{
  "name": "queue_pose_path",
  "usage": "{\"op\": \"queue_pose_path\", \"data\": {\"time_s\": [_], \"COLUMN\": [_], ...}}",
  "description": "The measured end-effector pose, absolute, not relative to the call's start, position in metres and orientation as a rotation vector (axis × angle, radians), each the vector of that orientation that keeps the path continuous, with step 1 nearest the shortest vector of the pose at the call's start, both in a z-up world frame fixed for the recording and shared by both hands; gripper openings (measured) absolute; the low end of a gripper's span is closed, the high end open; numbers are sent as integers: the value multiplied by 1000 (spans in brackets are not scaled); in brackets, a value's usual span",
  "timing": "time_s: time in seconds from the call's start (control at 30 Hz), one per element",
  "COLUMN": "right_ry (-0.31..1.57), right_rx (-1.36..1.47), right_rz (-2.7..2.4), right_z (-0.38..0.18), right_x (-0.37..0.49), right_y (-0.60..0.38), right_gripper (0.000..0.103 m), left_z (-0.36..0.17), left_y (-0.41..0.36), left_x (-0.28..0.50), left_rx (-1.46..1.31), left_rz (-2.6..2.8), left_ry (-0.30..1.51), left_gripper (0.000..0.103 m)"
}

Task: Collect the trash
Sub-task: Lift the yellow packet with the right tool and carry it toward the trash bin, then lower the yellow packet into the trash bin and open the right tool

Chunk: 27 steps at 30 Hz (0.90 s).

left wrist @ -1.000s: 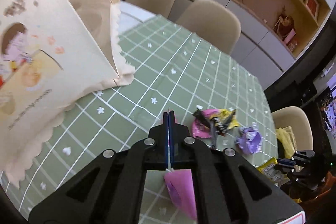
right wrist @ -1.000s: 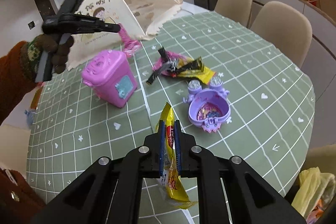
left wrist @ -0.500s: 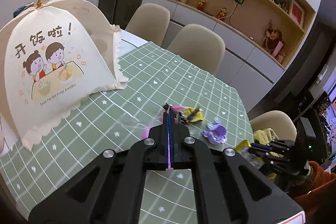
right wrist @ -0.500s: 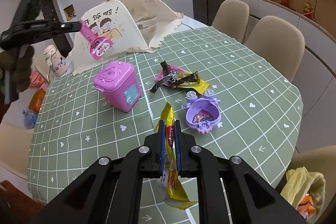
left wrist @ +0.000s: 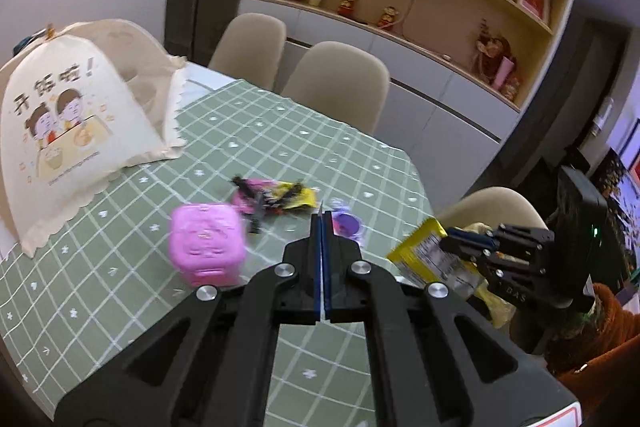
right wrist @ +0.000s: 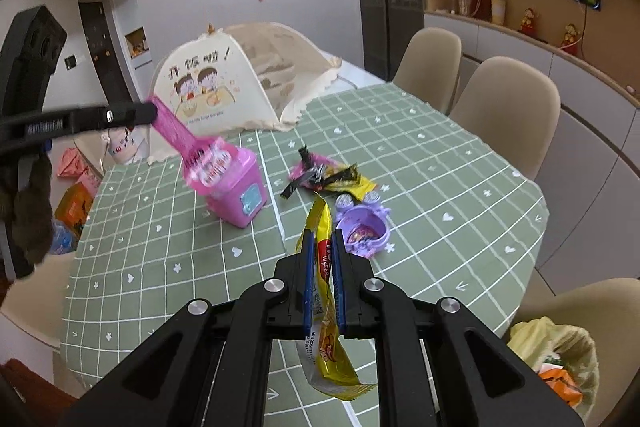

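My left gripper (left wrist: 322,223) is shut on a pink wrapper (right wrist: 188,151), which hangs from its tip (right wrist: 150,111) just above the small pink toy bin (right wrist: 236,187) in the right wrist view. The bin (left wrist: 206,245) sits on the green checked table. My right gripper (right wrist: 323,243) is shut on a yellow wafer wrapper (right wrist: 326,311), held above the table's near edge; it also shows in the left wrist view (left wrist: 430,255). A pile of pink, black and yellow wrappers (right wrist: 326,179) lies mid-table.
A purple toy case (right wrist: 366,231) lies open beside the wrapper pile. A cream mesh food cover (right wrist: 236,91) stands at the table's far left. Beige chairs (right wrist: 508,111) ring the table. A yellow trash bag (right wrist: 560,359) sits on the floor at lower right.
My left gripper has swung back and lifted, carrying the pink wrapper over the pink bin. The right gripper has pulled back a little, still holding the yellow wrapper.
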State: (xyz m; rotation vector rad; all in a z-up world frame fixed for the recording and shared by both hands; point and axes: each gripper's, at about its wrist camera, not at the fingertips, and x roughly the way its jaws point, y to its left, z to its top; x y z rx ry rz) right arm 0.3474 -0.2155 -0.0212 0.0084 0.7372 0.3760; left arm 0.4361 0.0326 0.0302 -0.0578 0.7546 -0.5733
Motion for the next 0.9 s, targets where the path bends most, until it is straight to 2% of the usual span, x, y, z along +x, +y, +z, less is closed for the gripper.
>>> {"op": "queue_pose_path", "data": {"time_s": [0.43,0.9], "right_ry": [616,622], "right_rx": [68,114], "right_rz": [238,-44], "right_z": [17,3], "right_x": [312,255], "right_y": [-311,-463], "right_gripper": [10,10], "left_z": [44,28], "left_y": [-67,-242], "left_x": [427,408], "left_rx": [-63,-27], "left_rz": [-734,-1031], "left_ry": [748,808], "left_gripper": [0,0]}}
